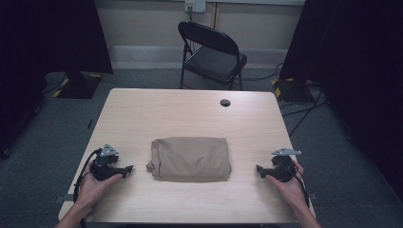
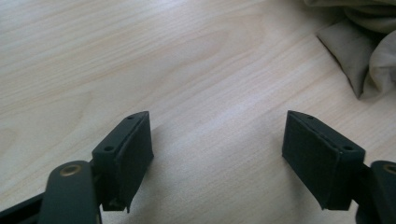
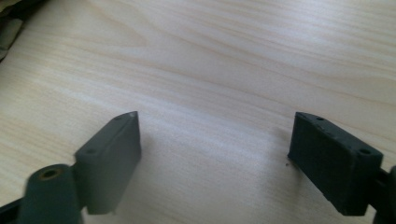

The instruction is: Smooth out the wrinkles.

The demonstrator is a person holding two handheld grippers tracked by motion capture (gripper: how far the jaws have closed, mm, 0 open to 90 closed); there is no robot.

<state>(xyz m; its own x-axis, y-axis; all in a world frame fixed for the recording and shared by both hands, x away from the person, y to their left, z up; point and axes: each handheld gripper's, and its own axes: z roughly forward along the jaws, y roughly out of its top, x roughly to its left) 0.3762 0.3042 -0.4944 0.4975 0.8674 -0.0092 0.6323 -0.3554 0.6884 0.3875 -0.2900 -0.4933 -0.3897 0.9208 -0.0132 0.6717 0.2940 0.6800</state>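
A tan cloth [image 1: 190, 158], folded into a thick rectangle, lies at the middle of the light wooden table [image 1: 190, 109] toward the near edge. My left gripper [image 1: 127, 170] rests low on the table to the cloth's left, open, its jaws pointing at the cloth with a gap of bare wood between. In the left gripper view the open gripper [image 2: 218, 144] has only tabletop between its pads, and a corner of the cloth [image 2: 359, 51] lies at the upper right. My right gripper [image 1: 259, 169] rests to the cloth's right, open; in its own view the gripper [image 3: 215, 149] spans bare wood.
A black folding chair [image 1: 214, 52] stands beyond the far edge of the table. A round cable hole [image 1: 225, 102] sits near the table's far right. Dark curtains and stands flank the room on both sides. Grey carpet surrounds the table.
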